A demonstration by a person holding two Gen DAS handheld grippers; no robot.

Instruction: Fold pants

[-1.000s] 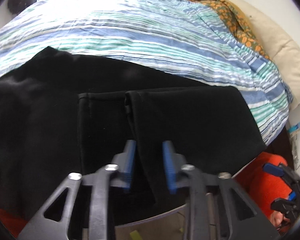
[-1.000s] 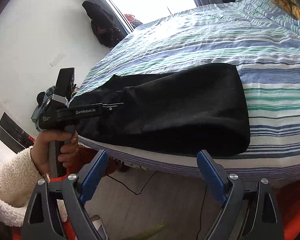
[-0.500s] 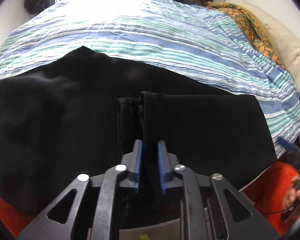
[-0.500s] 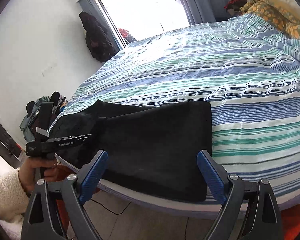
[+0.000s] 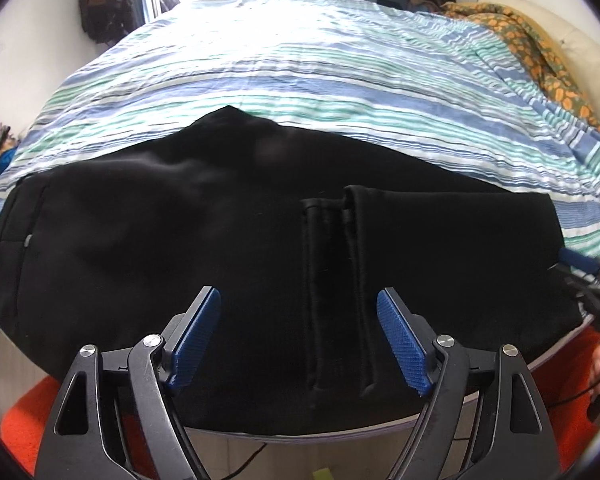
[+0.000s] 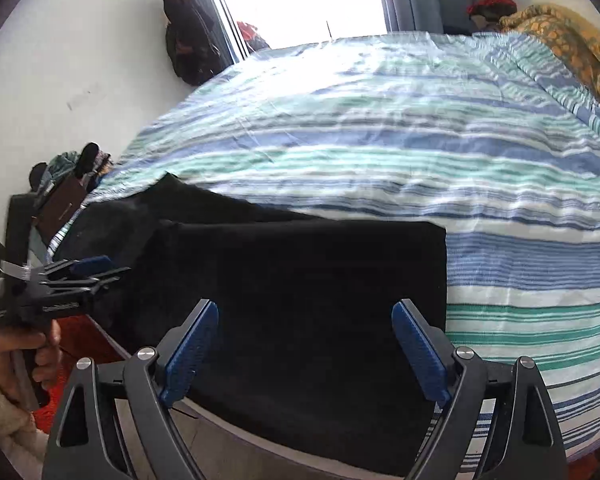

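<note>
Black pants [image 5: 180, 248] lie folded along the near edge of the striped bed [image 5: 320, 80]. The leg ends [image 5: 336, 280] are laid back over the body, hems stacked in the middle. My left gripper [image 5: 298, 340] is open and empty, just above the pants by the hems. My right gripper [image 6: 304, 352] is open and empty over the folded right end of the pants [image 6: 300, 280]. The left gripper also shows in the right wrist view [image 6: 80, 280], at the pants' left part. The right gripper shows at the right edge of the left wrist view [image 5: 588, 276].
A striped blue, green and white duvet covers the bed. An orange patterned blanket [image 5: 532, 52] and a cream pillow [image 5: 588, 52] lie at the far right. Dark clothes [image 6: 188, 44] hang on the wall by the window. An orange rug [image 5: 24, 424] lies on the floor below the bed edge.
My left gripper closed on the leg hems, then opened and let them go, and drew back left. My right gripper stayed open and moved in over the pants' right end.
</note>
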